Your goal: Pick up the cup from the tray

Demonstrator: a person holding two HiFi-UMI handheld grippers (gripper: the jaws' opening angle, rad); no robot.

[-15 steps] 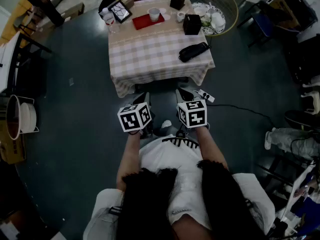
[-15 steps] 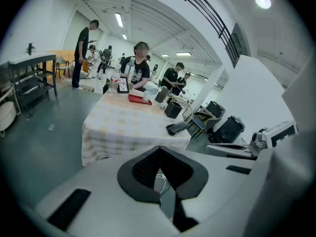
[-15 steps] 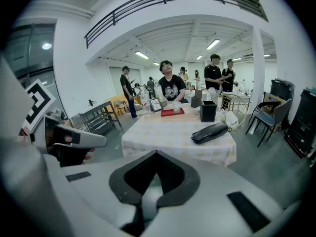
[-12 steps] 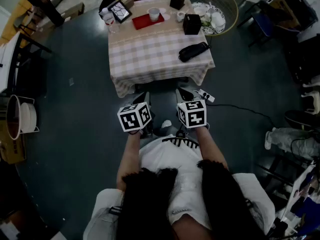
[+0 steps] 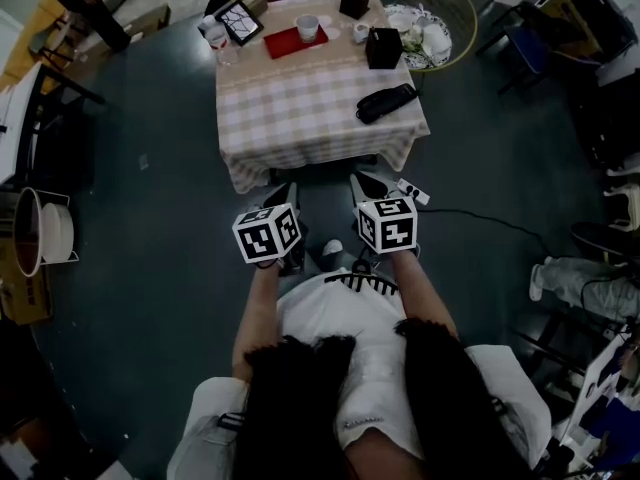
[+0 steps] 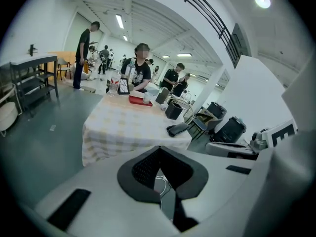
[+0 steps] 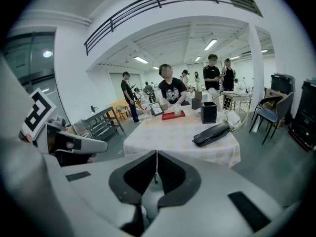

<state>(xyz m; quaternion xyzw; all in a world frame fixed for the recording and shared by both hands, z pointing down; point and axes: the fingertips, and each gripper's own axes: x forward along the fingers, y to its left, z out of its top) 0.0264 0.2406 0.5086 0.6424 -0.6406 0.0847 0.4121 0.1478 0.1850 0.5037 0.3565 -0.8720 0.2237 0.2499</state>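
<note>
Left tool (image 5: 287, 192) and right tool (image 5: 362, 182) closed, empty, short of bench (image 5: 300, 108) near edge across open floor (image 5: 150, 268); cup (image 5: 308, 29) on red tray (image 5: 288, 44) at far edge.

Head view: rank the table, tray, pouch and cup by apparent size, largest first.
1. table, by far the largest.
2. pouch and tray: these look about alike, so they are not ranked against each other.
3. cup, the smallest.

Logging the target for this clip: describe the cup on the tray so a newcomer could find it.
Find the table with the checked cloth. Near its far edge lies a red tray; the white cup is the only thing standing on that tray.
</note>
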